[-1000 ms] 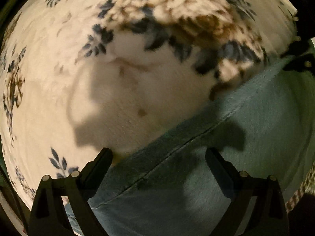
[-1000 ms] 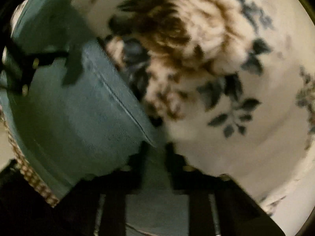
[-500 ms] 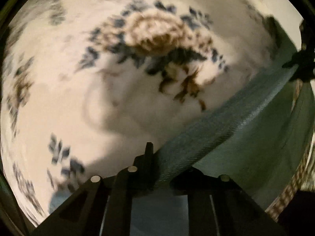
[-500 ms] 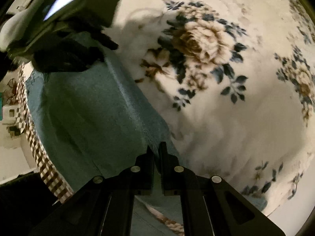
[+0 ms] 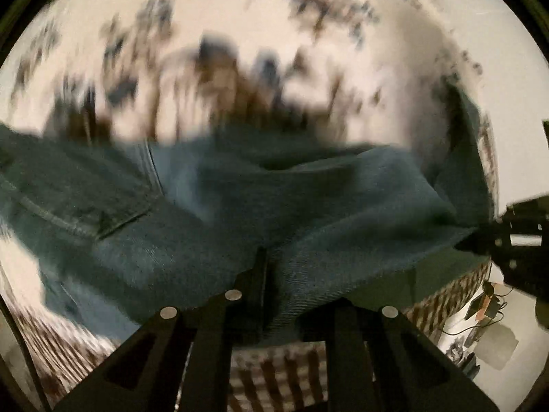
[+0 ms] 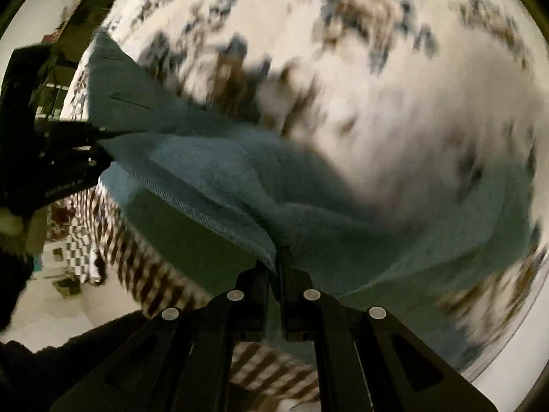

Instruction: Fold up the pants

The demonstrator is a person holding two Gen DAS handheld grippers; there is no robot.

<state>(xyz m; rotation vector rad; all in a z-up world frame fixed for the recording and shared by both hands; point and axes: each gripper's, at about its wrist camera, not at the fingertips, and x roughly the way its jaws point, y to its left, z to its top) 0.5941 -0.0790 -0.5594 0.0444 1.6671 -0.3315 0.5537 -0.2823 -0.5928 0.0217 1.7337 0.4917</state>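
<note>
Cream bedspread (image 5: 394,79) with blurred blue-and-brown flower prints, filling the far half of both views. Under it, along the near edge, a brown-and-white checked cloth (image 6: 151,274), and beyond the edge at near left of the right wrist view a pale floor (image 6: 51,309). Blue-green denim pants (image 5: 212,206) spread across the middle of the spread, near part lifted clear of the bed in a sagging span, hem stitching visible along the raised edge, a pocket seam at left in the left wrist view. Left gripper (image 5: 266,267) pinched tight on a fold of that denim, cloth bunched between the 2 black fingers and spilling over the right one. Right gripper (image 6: 276,261) likewise clamped narrow on the hem edge, fabric pressed between its fingers. Each gripper seen from the other's camera at the far end of the stretched hem, dark and small at the picture's side. Cables and small clutter on the floor at near right of the left wrist view, too blurred to name.
</note>
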